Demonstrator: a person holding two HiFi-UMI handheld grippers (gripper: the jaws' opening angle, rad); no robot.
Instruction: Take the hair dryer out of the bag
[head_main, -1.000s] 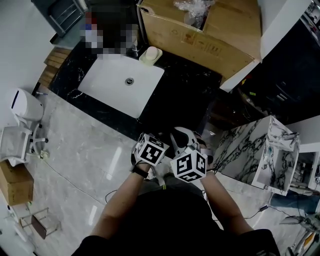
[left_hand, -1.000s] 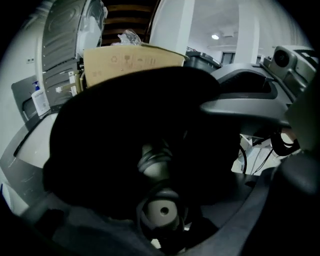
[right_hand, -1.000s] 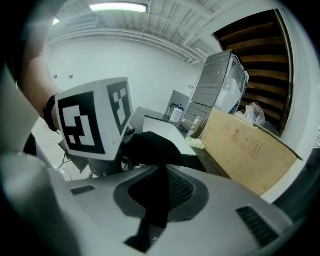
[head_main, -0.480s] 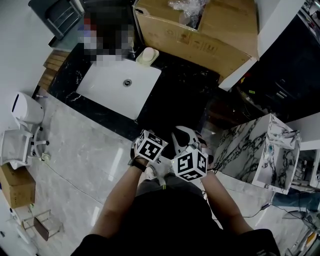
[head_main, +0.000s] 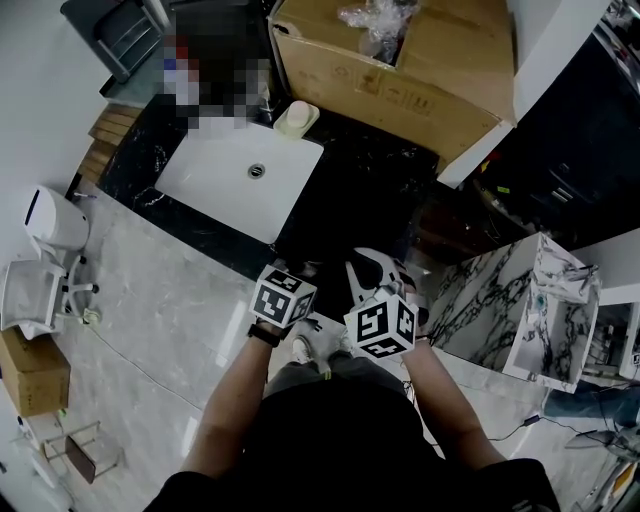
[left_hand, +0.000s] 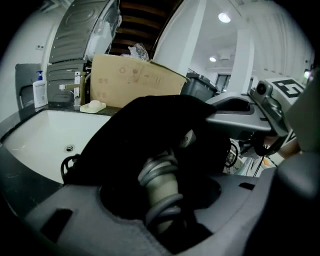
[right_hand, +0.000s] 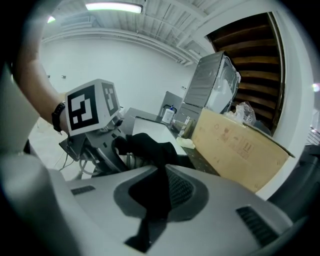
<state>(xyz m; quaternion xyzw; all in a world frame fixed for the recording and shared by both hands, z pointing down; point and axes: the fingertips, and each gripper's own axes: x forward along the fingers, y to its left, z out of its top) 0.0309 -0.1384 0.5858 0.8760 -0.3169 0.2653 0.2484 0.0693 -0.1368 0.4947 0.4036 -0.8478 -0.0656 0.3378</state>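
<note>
Left gripper (left_hand: 162, 189): the jaws are closing around the hair dryer (left_hand: 160, 176), whose pale handle, wound with grey cord, is standing between them. The pads appear to be bearing on it, though dark fabric is obscuring the right-hand side. The rest of the hair dryer is sitting inside the black bag (left_hand: 150, 125), which is draping over it just ahead of the jaws. Right gripper (right_hand: 161, 172): the jaws are together, pinching a fold of the bag's fabric, which is hanging down through the gap. The person is holding both grippers side by side, close to the body, at the near edge of the black countertop (head_main: 370, 190). Beyond them the white sink (head_main: 215, 180) is sitting in that countertop, and a cardboard box (head_main: 400, 95) is standing behind it to the right.
</note>
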